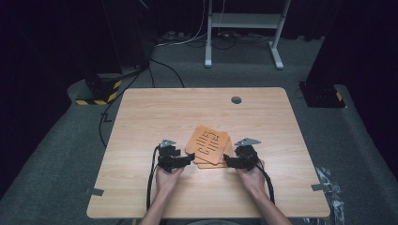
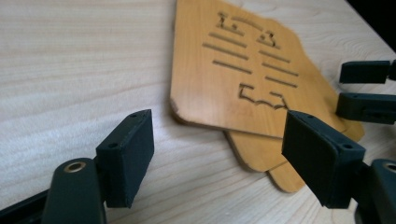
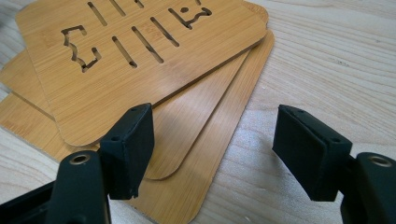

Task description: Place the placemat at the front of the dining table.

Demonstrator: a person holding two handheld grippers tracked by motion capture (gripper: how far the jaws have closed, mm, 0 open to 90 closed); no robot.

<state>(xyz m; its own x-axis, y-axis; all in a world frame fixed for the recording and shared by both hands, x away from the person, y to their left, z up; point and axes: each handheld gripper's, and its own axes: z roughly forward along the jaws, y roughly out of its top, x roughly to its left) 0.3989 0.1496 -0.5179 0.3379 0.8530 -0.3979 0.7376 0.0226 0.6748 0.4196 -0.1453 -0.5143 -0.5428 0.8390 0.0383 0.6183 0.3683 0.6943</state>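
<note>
Bamboo mats [image 1: 209, 146] stacked; both grippers' jaws apart.

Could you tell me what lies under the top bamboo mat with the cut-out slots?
Under the top mat lie two more bamboo mats, fanned so their edges and corners stick out. Their middles are covered, so any cut-outs in them cannot be seen.

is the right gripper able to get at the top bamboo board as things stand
Probably yes: the right gripper is open beside the fanned stack, and the top bamboo board lies uncovered, its corner overhanging the lower boards just ahead.
</note>
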